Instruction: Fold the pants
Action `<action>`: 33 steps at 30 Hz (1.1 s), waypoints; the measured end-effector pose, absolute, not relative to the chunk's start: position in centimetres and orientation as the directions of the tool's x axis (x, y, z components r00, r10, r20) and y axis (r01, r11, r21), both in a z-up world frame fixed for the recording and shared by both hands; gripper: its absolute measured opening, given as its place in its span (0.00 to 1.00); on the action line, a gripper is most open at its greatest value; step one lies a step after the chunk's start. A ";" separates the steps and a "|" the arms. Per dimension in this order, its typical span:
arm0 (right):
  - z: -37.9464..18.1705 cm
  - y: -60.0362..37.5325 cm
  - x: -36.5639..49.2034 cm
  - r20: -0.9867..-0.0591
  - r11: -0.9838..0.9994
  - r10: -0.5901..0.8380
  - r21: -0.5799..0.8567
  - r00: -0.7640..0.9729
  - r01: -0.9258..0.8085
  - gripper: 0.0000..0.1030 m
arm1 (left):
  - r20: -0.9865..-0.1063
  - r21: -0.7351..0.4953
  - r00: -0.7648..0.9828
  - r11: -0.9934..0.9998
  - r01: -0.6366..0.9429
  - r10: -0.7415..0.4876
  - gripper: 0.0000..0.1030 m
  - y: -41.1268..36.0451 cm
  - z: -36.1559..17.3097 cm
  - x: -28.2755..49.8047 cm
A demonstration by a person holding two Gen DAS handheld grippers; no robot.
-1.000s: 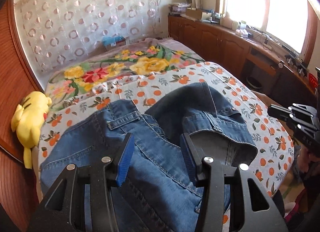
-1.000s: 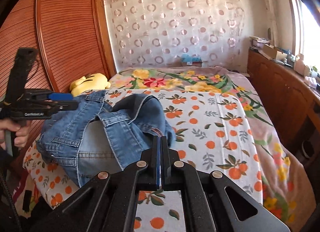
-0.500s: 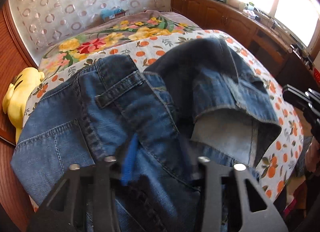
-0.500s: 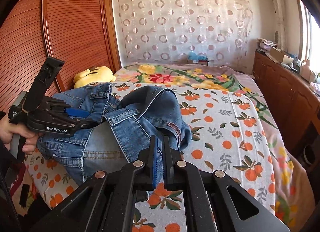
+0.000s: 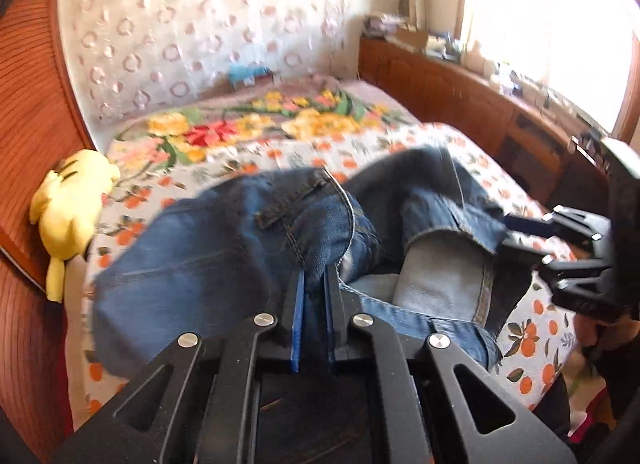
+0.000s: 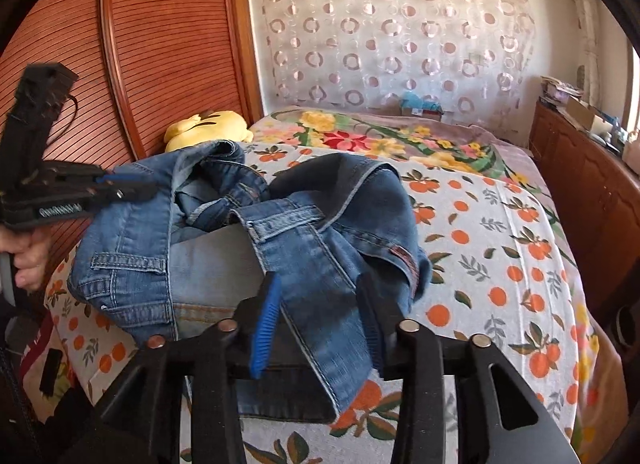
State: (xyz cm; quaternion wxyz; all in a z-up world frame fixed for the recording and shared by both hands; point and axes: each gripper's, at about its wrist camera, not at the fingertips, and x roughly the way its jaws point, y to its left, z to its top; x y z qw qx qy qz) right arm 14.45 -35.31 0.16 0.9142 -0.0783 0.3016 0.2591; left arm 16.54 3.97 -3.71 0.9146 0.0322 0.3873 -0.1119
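Note:
A pair of blue denim pants (image 5: 200, 264) lies bunched at the near end of the bed, its waistband and pale inner lining showing (image 6: 352, 200). My left gripper (image 5: 316, 276) is closing, and its blue pads pinch a raised fold of denim near the waistband seam. The right wrist view shows that gripper (image 6: 148, 188) at the pants' left edge, held by a hand (image 6: 28, 260). My right gripper (image 6: 320, 278) is opening. A flap of waistband lies loose between its spread fingers, and the pads are off the cloth. In the left wrist view it sits at the pants' right edge (image 5: 506, 233).
The bed has an orange-print sheet (image 6: 500, 248) and a floral blanket (image 6: 360, 136) farther back. A yellow plush toy (image 5: 72, 200) rests against the slatted wooden wall (image 6: 160, 44) on the left. Wooden cabinets (image 6: 592, 184) run along the right under the window.
My left gripper went from wide open to nearly shut on a fold of denim. My right gripper went from shut to open, and the pants now lie under and between its fingers.

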 end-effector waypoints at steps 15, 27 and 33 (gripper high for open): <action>0.6 -34.4 16.6 -0.601 0.868 0.320 -0.124 0.732 -0.481 0.02 | -0.649 -0.052 0.736 0.977 0.209 -0.192 0.09 7.5 -2.1 13.2; 10.0 -41.3 14.2 -0.376 0.944 0.262 -0.092 0.889 -0.317 0.01 | -0.529 -0.042 0.828 0.980 0.194 -0.187 0.09 9.5 3.3 11.2; 12.2 -43.8 11.6 -0.274 0.969 0.224 -0.044 0.935 -0.245 0.01 | -0.487 -0.039 0.858 0.985 0.167 -0.164 0.09 10.8 5.2 10.9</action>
